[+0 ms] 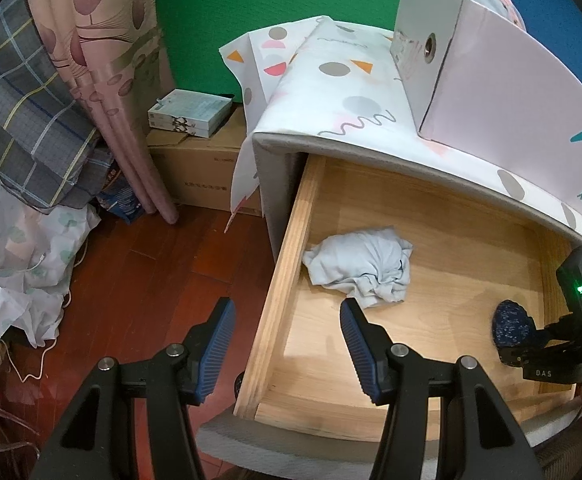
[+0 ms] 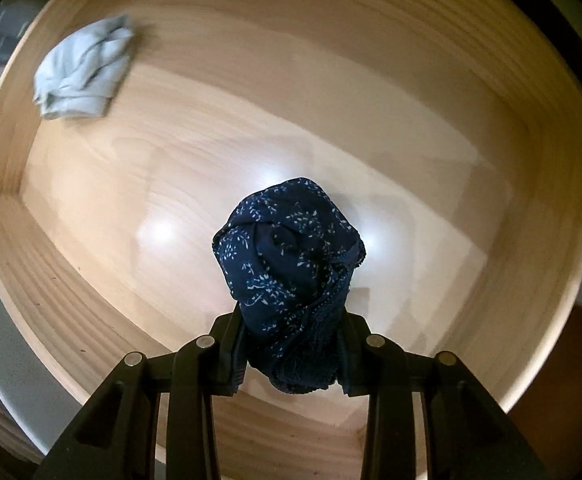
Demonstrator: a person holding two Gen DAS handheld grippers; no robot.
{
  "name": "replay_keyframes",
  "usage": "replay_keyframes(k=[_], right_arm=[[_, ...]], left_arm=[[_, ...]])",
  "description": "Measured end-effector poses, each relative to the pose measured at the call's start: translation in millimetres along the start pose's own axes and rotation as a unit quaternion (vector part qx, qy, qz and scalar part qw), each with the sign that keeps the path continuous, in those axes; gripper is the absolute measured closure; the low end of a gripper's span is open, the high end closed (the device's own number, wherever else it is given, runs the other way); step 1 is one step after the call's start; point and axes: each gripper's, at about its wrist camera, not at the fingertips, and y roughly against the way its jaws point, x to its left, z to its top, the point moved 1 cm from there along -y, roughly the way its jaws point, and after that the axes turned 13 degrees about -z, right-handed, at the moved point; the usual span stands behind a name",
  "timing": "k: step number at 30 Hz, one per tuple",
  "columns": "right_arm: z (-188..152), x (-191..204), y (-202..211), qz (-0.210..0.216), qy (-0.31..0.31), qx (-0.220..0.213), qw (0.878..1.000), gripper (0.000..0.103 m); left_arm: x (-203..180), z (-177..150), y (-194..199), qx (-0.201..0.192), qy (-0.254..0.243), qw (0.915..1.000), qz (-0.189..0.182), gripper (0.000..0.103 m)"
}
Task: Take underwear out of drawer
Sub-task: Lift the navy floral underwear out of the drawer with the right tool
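The wooden drawer (image 1: 287, 248) stands pulled out of a cabinet. A crumpled pale blue underwear (image 1: 359, 270) lies near the drawer's left wall; it also shows in the right wrist view as pale blue underwear (image 2: 85, 70) at the upper left. My right gripper (image 2: 293, 320) points down into the drawer (image 2: 411, 128) and is shut on a rolled dark blue underwear (image 2: 287, 256) with a small white pattern. From the left, the right gripper (image 1: 531, 336) and its dark blue underwear (image 1: 509, 322) sit at the drawer's right side. My left gripper (image 1: 287, 320) is open, straddling the drawer's left wall, holding nothing.
A patterned cloth (image 1: 343, 92) covers the cabinet top, with a white box (image 1: 491, 80) on it. On the wooden floor (image 1: 151, 280) to the left stand cardboard boxes (image 1: 199, 168), a pink curtain (image 1: 103, 60) and a heap of bedding (image 1: 23, 140).
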Motion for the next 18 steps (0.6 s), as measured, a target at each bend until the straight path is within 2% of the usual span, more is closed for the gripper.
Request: replay_keyframes(k=[8,13,18], right_arm=[[-21,-21,-25,-0.007,-0.071,0.052,0.996,0.071],[-42,-41,-39,-0.001,-0.129,0.089,0.988,0.071],[-66,-48,-48,-0.008,-0.144,0.108,0.984,0.072]], left_arm=[[-6,0,-14,0.033,-0.017,0.9992,-0.015,0.047],[-12,-3,-23,0.061,-0.036,0.9971,-0.029,0.047],[-18,-5,-33,0.086,-0.052,0.9939,-0.045,0.047]])
